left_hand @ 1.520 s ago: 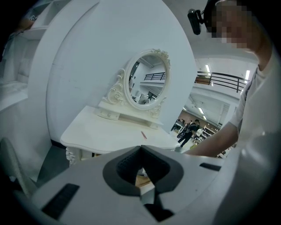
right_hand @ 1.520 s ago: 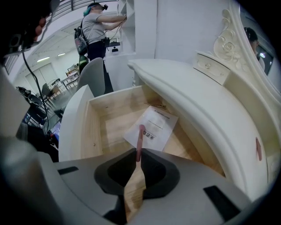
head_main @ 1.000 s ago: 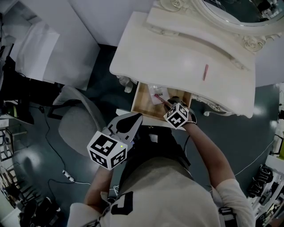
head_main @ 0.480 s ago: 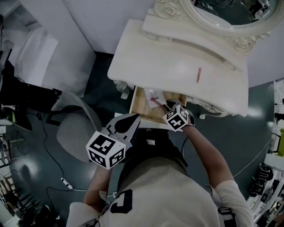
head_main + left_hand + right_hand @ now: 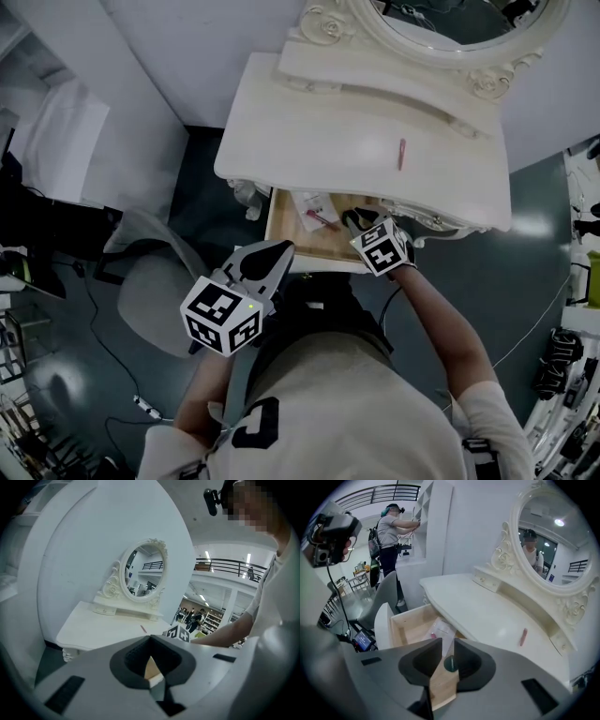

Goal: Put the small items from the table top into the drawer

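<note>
A slim pink-red stick (image 5: pixel 401 153) lay alone on the white counter (image 5: pixel 309 122), beyond the open wooden drawer (image 5: pixel 291 236) and to its right; inside the drawer lay a clear packet (image 5: pixel 314 204) and a small red piece (image 5: pixel 324 221); the right tongs (image 5: pixel 356 219) hung over the drawer's right end, narrowly parted, seemingly pinching a small dark round thing (image 5: pixel 450 663), its kind unclear; the left tongs (image 5: pixel 279 247), tips together and empty, sat just before the drawer's front; the drawer's rear was hidden under the counter.
</note>
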Action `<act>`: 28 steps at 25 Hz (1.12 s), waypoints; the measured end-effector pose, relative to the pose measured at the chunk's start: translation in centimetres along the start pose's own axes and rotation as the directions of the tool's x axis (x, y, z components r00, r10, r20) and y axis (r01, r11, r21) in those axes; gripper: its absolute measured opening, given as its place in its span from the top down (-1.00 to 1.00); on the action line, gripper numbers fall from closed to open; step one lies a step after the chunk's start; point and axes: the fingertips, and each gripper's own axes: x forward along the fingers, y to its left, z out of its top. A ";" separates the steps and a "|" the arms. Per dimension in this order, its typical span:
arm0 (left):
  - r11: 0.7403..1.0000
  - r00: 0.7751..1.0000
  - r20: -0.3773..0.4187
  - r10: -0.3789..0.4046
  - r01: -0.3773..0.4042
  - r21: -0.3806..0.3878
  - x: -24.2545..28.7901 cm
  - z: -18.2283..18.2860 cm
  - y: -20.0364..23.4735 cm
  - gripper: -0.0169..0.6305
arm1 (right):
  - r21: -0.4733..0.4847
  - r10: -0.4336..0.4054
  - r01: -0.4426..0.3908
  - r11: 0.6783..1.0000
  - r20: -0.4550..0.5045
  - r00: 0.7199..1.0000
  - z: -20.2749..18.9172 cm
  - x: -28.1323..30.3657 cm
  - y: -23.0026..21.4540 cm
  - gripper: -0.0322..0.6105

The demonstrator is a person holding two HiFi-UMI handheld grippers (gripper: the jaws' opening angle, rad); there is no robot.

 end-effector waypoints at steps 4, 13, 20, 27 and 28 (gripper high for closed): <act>0.999 0.999 -0.007 -0.044 0.044 0.023 0.9 0.3 -1.0 0.78 | 0.043 -0.055 0.055 0.998 0.008 0.998 -0.3 -1.4 -1.7 0.63; 0.997 0.999 0.016 -0.050 0.049 0.056 2.1 2.5 -2.7 0.78 | 0.075 -0.124 0.123 0.990 0.006 0.992 -0.8 -4.0 -6.3 0.63; 0.998 0.999 0.027 -0.020 0.018 0.062 4.1 3.7 -4.1 0.78 | 0.178 -0.154 0.141 0.974 0.060 0.986 -0.2 -5.0 -10.9 0.63; 0.998 1.000 0.013 -0.010 0.009 0.067 6.4 3.8 -5.9 0.78 | 0.244 -0.171 0.152 0.958 0.059 0.983 -1.3 -4.8 -14.8 0.63; 0.998 1.000 0.010 -0.004 0.003 0.066 6.6 3.8 -6.0 0.78 | 0.251 -0.172 0.152 0.956 0.059 0.983 -1.4 -4.7 -15.2 0.63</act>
